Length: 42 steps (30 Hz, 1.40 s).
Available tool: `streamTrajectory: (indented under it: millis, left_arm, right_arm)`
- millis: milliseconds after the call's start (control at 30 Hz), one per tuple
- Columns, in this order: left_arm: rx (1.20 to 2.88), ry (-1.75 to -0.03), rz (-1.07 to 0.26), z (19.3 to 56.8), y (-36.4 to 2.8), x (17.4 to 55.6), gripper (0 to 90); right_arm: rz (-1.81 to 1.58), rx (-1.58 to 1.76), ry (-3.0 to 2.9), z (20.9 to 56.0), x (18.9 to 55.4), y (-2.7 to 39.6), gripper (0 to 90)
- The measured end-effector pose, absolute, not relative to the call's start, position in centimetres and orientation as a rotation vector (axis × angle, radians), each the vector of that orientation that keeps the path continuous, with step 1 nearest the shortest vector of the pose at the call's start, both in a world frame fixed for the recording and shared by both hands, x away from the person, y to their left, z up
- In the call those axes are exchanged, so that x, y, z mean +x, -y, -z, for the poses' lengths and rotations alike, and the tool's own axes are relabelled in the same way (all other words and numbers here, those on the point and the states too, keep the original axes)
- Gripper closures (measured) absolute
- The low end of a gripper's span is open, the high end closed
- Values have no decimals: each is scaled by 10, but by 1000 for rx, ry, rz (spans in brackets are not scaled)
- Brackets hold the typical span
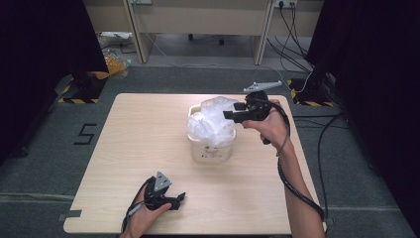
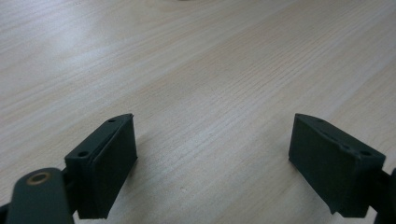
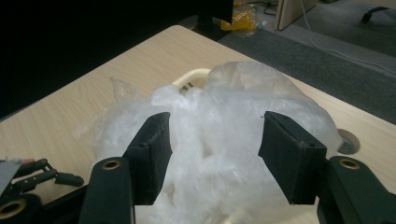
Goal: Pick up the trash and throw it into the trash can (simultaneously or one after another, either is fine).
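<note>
Crumpled clear plastic film [image 1: 214, 121] heaps out of a white tub [image 1: 212, 148] that stands a little right of the middle of the light wooden table [image 1: 129, 144], nearer the far edge than the near one. The film bulges above the tub's rim and spills over its far side. In the right gripper view the film [image 3: 233, 121] rises as a pale translucent mound, with a curve of the tub's cream rim [image 3: 189, 77] showing behind it.

The right gripper [image 1: 233, 114] hangs in the air above the right side of the tub, held by the right hand [image 1: 270, 126], with its jaws pointing left over the film. In its own view the right gripper [image 3: 212, 149] has its jaws wide apart, one on each side of the mound's top; whether the pads touch the film cannot be told, and nothing is clamped between them. A black cable [image 1: 297, 183] trails from it along the forearm toward the near right corner of the table.

The left gripper [image 1: 176, 198] lies low by the near edge, left of the middle, well apart from the tub, held by the left hand [image 1: 146, 213], with a grey three-cornered plate [image 1: 161, 182] on top. In its own view the left gripper [image 2: 212, 163] is spread wide over bare wood grain, holding nothing.
</note>
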<state>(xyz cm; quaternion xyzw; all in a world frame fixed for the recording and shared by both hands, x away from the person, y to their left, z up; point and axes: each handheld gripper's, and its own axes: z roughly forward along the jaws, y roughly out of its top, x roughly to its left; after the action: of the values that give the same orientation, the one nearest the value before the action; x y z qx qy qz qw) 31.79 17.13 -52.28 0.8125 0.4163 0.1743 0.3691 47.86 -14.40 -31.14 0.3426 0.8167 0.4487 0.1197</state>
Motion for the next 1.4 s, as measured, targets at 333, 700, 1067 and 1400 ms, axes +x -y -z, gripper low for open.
streamTrajectory:
  millis: [333, 700, 1067, 1400]
  left_arm:
    - [2085, -1069, -448, 523, -171, 318, 140]
    - [2087, -1069, -449, 523, -171, 318, 139]
    - [2085, -1070, -449, 523, -171, 318, 140]
    - [2087, -1070, -450, 523, -171, 318, 139]
  right_arm:
    - [-1325, 1018, -2348, 327, 461, 175, 400]
    - [-1307, 1107, -2318, 363, 445, 213, 371]
    - [-1292, 1191, -2302, 402, 430, 239, 355]
    - [-1276, 1214, -2289, 428, 412, 248, 351]
